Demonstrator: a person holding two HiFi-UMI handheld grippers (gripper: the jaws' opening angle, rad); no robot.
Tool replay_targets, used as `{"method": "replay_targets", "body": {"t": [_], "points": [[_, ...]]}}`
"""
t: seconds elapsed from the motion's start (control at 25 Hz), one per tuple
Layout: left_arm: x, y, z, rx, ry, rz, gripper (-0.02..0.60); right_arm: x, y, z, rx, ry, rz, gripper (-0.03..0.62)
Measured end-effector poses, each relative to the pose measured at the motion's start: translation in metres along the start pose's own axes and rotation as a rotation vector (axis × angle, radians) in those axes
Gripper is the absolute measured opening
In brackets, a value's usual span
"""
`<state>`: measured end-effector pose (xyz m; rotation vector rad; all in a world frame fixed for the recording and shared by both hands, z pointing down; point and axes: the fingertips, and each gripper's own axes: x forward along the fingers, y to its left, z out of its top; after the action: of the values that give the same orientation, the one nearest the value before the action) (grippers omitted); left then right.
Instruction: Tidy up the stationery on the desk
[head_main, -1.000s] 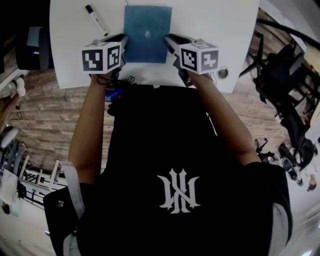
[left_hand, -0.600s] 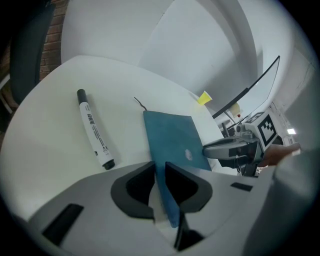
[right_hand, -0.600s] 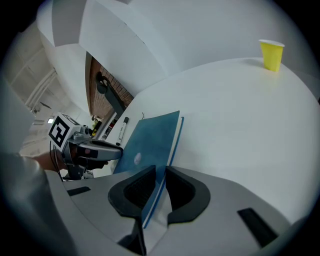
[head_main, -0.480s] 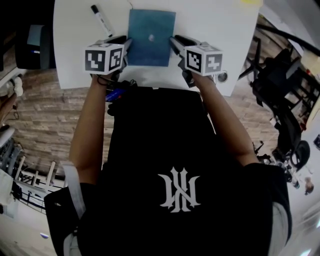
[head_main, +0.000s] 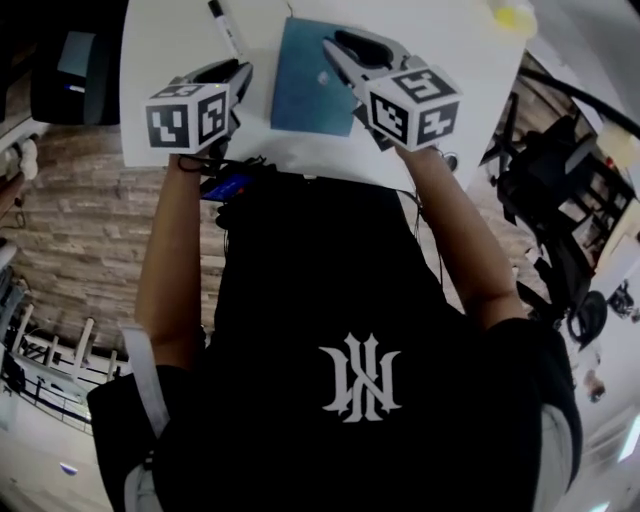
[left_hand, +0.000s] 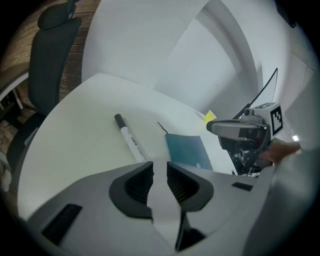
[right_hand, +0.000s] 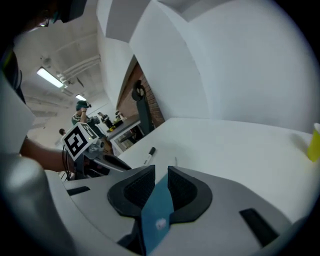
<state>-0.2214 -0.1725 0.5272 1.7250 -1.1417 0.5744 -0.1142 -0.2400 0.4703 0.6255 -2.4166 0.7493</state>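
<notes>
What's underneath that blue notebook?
White desk shows around the blue notebook. The right gripper, its jaws just eased slightly wider, grips one edge between them. Whatever lies directly beneath is hidden by the cover.

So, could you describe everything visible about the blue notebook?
The blue notebook is thin and rectangular, with a teal cover, a small pale spot near its middle and a thin dark cord at its far edge. It lies near the front edge of the white desk. Its right side stands between the jaws of the right gripper, which have just opened slightly yet seem to pinch it; whether that side is lifted is unclear.
</notes>
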Motion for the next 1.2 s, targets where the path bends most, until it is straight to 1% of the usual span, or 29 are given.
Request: {"method": "replay_targets", "body": {"t": [0.16, 0.24, 0.32, 0.44, 0.56, 0.72, 0.84, 1.04, 1.2], "points": [[-0.009, 0.015, 0.008, -0.034, -0.045, 0.025, 0.089, 0.036, 0.037, 0.019, -0.063, 0.009, 0.098, 0.086], [-0.013, 0.018, 0.011, -0.041, -0.063, 0.038, 0.089, 0.049, 0.048, 0.021, -0.069, 0.02, 0.121, 0.086], [-0.016, 0.021, 0.013, -0.044, -0.075, 0.049, 0.089, 0.063, 0.051, 0.019, -0.052, 0.04, 0.124, 0.086], [-0.019, 0.026, 0.011, -0.055, -0.084, 0.055, 0.089, 0.086, 0.05, 0.011, -0.008, 0.087, 0.117, 0.097], [-0.024, 0.037, 0.006, -0.067, -0.081, 0.041, 0.089, 0.107, 0.052, 0.001, 0.005, 0.148, 0.097, 0.144], [-0.032, 0.057, 0.0, -0.084, -0.074, 0.022, 0.089, 0.129, 0.055, -0.005, 0.019, 0.195, 0.052, 0.146], [-0.032, 0.06, 0.002, -0.087, -0.079, 0.019, 0.088, 0.135, 0.054, -0.012, 0.002, 0.226, 0.028, 0.146], [-0.031, 0.059, 0.006, -0.086, -0.089, 0.01, 0.089, 0.139, 0.054, -0.02, -0.07, 0.256, -0.027, 0.146], [-0.03, 0.059, 0.005, -0.105, -0.09, 0.0, 0.087, 0.142, 0.053, -0.021, -0.084, 0.269, -0.05, 0.136]]}}
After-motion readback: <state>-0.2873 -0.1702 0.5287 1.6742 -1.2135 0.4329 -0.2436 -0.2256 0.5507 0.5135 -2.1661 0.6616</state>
